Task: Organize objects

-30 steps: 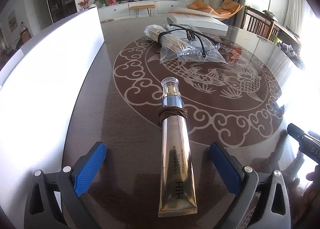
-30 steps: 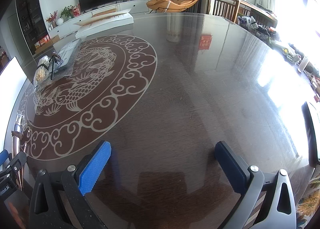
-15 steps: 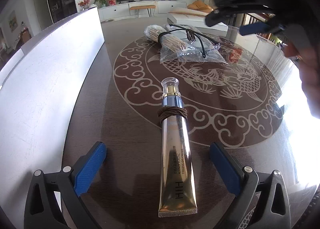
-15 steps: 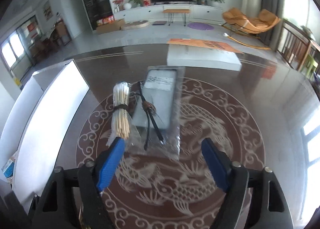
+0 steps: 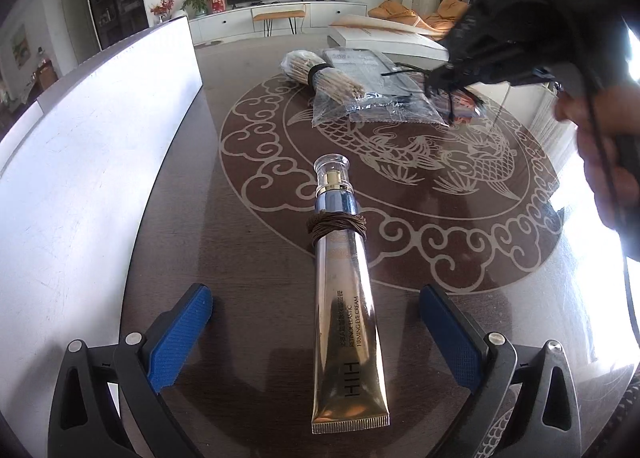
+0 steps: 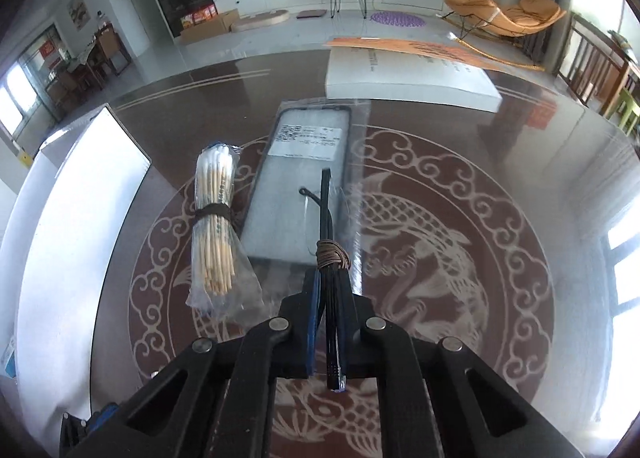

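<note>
A gold eye cream tube (image 5: 347, 290) with a brown band around its neck lies on the table between the fingers of my open left gripper (image 5: 316, 332). My right gripper (image 6: 330, 294) is shut on a black cable bundle (image 6: 330, 258) tied with a brown band, over a bagged phone case (image 6: 298, 186). A bag of cotton swabs (image 6: 214, 226) lies left of the case. In the left wrist view the right gripper (image 5: 448, 76) hangs over the case (image 5: 380, 94) beside the swabs (image 5: 326, 76).
A white open box (image 5: 92, 146) stands along the table's left side, also in the right wrist view (image 6: 76, 218). A flat white box (image 6: 408, 78) lies at the far end. The dark table (image 5: 248, 258) bears a fish inlay.
My right gripper swung from the bare right side of the table to the phone case and closed on the black cable bundle. My left gripper stayed still.
</note>
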